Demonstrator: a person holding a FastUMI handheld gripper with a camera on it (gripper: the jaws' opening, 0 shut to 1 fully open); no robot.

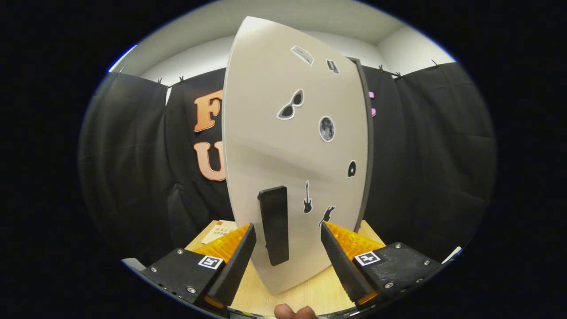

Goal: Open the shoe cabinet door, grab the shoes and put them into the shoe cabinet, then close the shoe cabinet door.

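Risk: slip off handle (273, 225) likely if closed off-centre, since handle sat nearer left finger (237, 261) than right finger (341, 261). Risk: door (297, 146) could swing too fast and rock cabinet on table (305, 294); judged, not seen.

Gripper (288, 248): spread wide, touching nothing, fingers flanking black upright handle, handle between fingertips. Held low and level, aimed squarely at door face; fingertip of holding hand (294, 312) glimpsed beneath.

Door: pale, stickered, standing just ahead of fingers, angled with its far edge toward right. Whether ajar or shut could not be told.
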